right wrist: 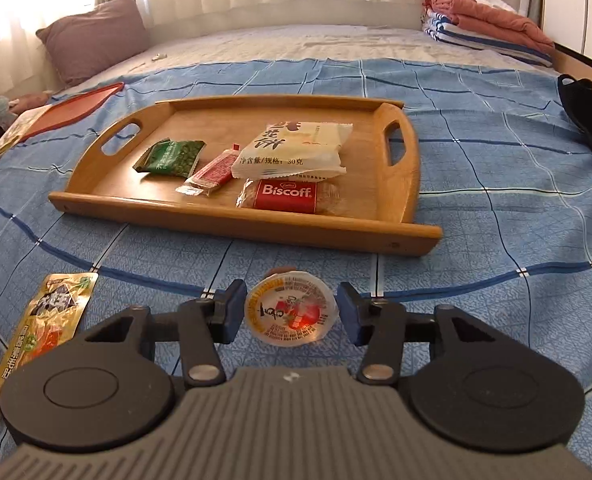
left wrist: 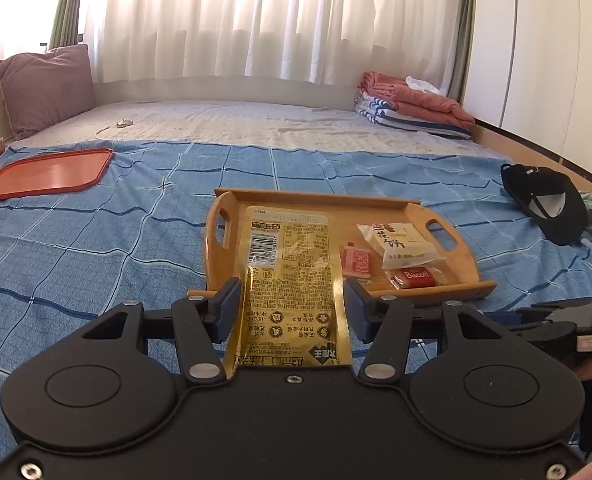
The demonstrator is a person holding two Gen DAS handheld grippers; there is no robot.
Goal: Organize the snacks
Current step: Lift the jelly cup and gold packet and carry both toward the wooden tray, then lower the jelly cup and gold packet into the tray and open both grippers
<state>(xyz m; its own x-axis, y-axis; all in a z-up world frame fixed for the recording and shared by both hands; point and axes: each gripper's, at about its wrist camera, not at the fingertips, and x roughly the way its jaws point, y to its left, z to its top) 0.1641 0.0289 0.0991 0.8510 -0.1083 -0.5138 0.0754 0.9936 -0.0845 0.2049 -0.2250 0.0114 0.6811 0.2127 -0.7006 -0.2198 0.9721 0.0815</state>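
Note:
A wooden tray (right wrist: pixel 400 208) (left wrist: pixel 448 288) lies on the blue checked bedspread. It holds a green packet (right wrist: pixel 170 157), a red stick packet (right wrist: pixel 213 170), a white pastry packet (right wrist: pixel 293 148) and a red Biscoff packet (right wrist: pixel 285 196). My left gripper (left wrist: pixel 291 312) is shut on a gold snack packet (left wrist: pixel 291 264) that sticks out over the tray's near edge. My right gripper (right wrist: pixel 291 312) is open, its fingers on either side of a round jelly cup (right wrist: pixel 291 310) lying on the bedspread in front of the tray.
A yellow snack packet (right wrist: pixel 41 328) lies on the bedspread at the left. An orange tray (left wrist: pixel 47 172) sits far left. A black cap (left wrist: pixel 548 200) lies to the right. A purple pillow (left wrist: pixel 43 88) and folded blankets (left wrist: pixel 412 108) are at the back.

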